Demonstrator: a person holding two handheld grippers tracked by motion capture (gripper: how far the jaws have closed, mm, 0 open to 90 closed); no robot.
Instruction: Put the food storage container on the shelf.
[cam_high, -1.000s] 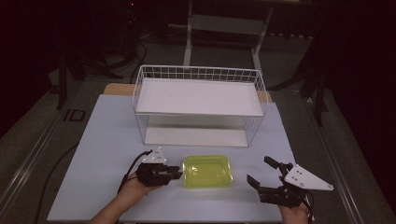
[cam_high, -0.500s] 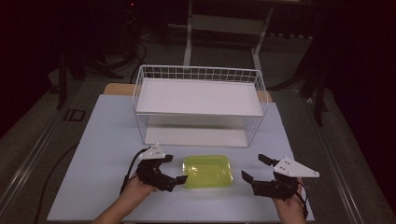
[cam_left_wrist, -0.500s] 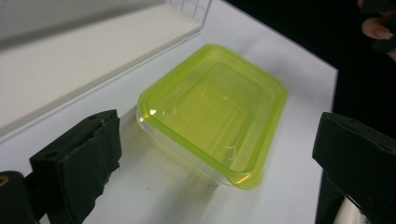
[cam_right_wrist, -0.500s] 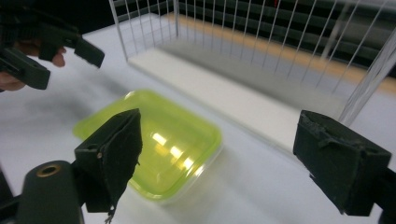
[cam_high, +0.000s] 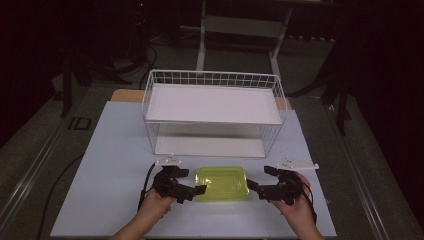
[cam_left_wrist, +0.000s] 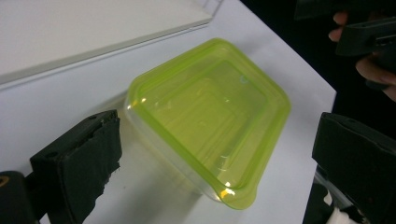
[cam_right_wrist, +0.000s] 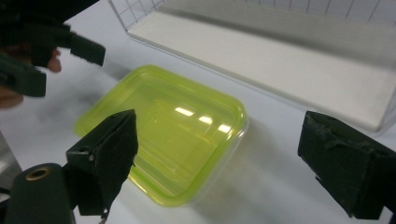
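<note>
A clear box with a lime-green lid (cam_high: 222, 183) lies flat on the white table near its front edge. My left gripper (cam_high: 192, 181) is open at the box's left end, its jaws spread about the left rim without touching. In the left gripper view the green-lidded box (cam_left_wrist: 210, 121) lies between and just beyond the wide-open black jaws of my left gripper (cam_left_wrist: 219, 133). My right gripper (cam_high: 257, 178) stands open at the box's right end. In the right gripper view the box (cam_right_wrist: 163, 130) sits ahead of that open gripper (cam_right_wrist: 219, 137), nearer its left jaw.
A white wire basket shelf (cam_high: 212, 112) with a white board on top stands just behind the box, its lower tray (cam_right_wrist: 280, 60) close to the lid's far edge. The white table (cam_high: 110, 165) stretches to either side. The table's front edge runs just below the hands.
Both grippers have moved inward to the box's two ends. The left gripper's jaws have spread wider. The box has not moved.
</note>
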